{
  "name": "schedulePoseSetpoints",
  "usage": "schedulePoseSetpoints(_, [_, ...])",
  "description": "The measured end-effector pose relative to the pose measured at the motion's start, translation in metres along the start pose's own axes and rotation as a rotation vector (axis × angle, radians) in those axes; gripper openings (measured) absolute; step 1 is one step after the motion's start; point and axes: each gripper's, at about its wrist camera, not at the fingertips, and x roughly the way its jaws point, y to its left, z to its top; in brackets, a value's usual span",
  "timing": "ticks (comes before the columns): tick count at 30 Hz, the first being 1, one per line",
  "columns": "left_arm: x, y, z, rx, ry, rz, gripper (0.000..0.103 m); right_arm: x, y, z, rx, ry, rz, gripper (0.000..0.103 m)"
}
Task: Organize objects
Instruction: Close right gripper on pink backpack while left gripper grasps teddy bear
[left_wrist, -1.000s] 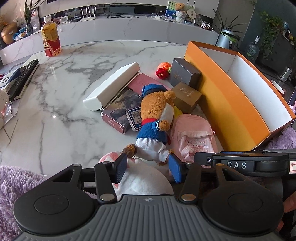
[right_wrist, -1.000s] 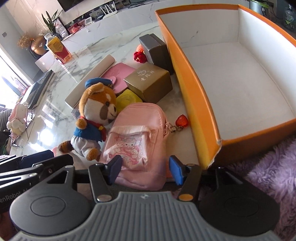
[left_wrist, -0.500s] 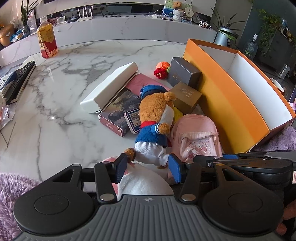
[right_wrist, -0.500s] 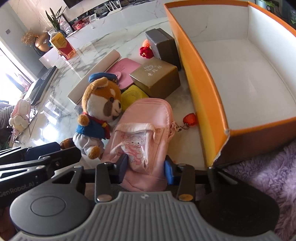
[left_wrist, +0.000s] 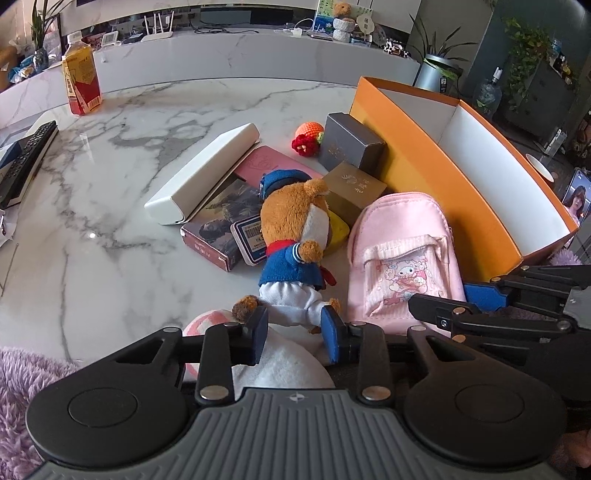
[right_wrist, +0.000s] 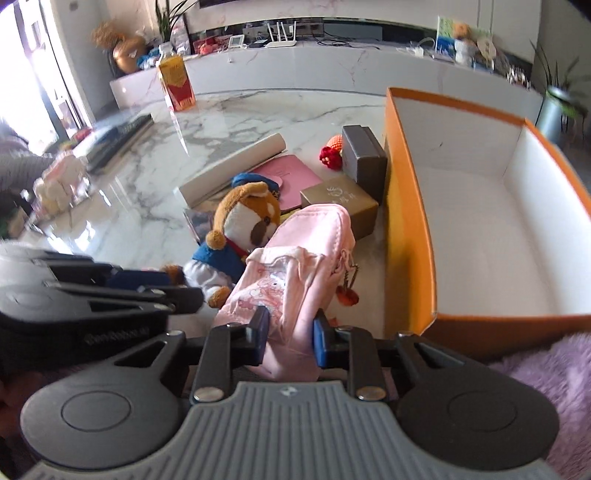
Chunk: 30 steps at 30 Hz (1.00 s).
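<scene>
**Right tongs lift the pink backpack, left tongs close on the teddy bear**

The right tongs (right_wrist: 289, 334) are closing with the bottom of the small pink backpack (right_wrist: 295, 258) between their blue pads, which already press into the fabric and pinch it. The backpack is tilted up off the desk (right_wrist: 147, 206), its top leaning towards the gold box (right_wrist: 340, 201), and a red charm (right_wrist: 347, 293) hangs from its side on a short chain. Just to its right stands the large orange box (right_wrist: 406, 221), open at the top, with a white inside.

The left tongs (left_wrist: 295, 334) are closing too, with the legs of the teddy bear (left_wrist: 295, 236) between them; the pads sit right at its white trousers, one by a brown foot, the other by the far leg, but whether they already squeeze it I cannot tell. The bear wears a blue jacket and a blue cap and lies on its back beside the backpack, its head resting over a yellow thing (left_wrist: 338, 230) and a book (left_wrist: 218, 229). A white and pink cloth (left_wrist: 277, 365) lies under the left tongs.

Further back on the desk lie a long white box (left_wrist: 203, 173), a flat pink case (left_wrist: 269, 164), a grey box (left_wrist: 351, 144) against the orange box, and a small orange and red knitted toy (left_wrist: 308, 136). A bottle of amber drink (left_wrist: 81, 85) stands far off to the left, near a remote control (left_wrist: 26, 158)
</scene>
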Motion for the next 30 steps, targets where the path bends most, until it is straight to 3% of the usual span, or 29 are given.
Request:
schedulePoseSetpoints(3, [-0.001,-0.001,0.007,0.013,-0.023,0.003,0.037,0.007,0.009,-0.002,-0.12,-0.008,-0.074,0.026])
schedulePoseSetpoints(9, [0.019,0.002,0.016,0.018,0.013,-0.008,0.04,0.017,0.021,0.003,-0.211,-0.007,-0.059,0.029])
schedulePoseSetpoints(16, [0.03,0.006,0.018,0.014,0.034,-0.023,0.039,0.019,0.01,0.011,-0.109,-0.008,0.038,0.04])
schedulePoseSetpoints(19, [0.033,0.008,0.018,0.005,0.042,-0.024,0.033,0.021,0.005,0.013,-0.068,-0.007,0.064,0.035])
schedulePoseSetpoints(21, [0.032,0.01,0.018,-0.005,0.035,-0.028,0.022,0.02,0.007,0.012,-0.088,-0.013,0.045,0.028])
schedulePoseSetpoints(23, [0.03,0.011,0.017,-0.009,0.023,-0.033,0.018,0.015,0.014,0.011,-0.144,-0.037,0.017,0.025])
schedulePoseSetpoints(25, [0.024,0.009,0.017,-0.004,0.001,-0.032,0.0,0.008,0.018,0.009,-0.19,-0.066,-0.005,0.023])
schedulePoseSetpoints(30, [0.005,0.004,0.021,-0.003,-0.061,-0.035,0.0,-0.008,0.014,0.011,-0.218,-0.109,-0.024,0.023])
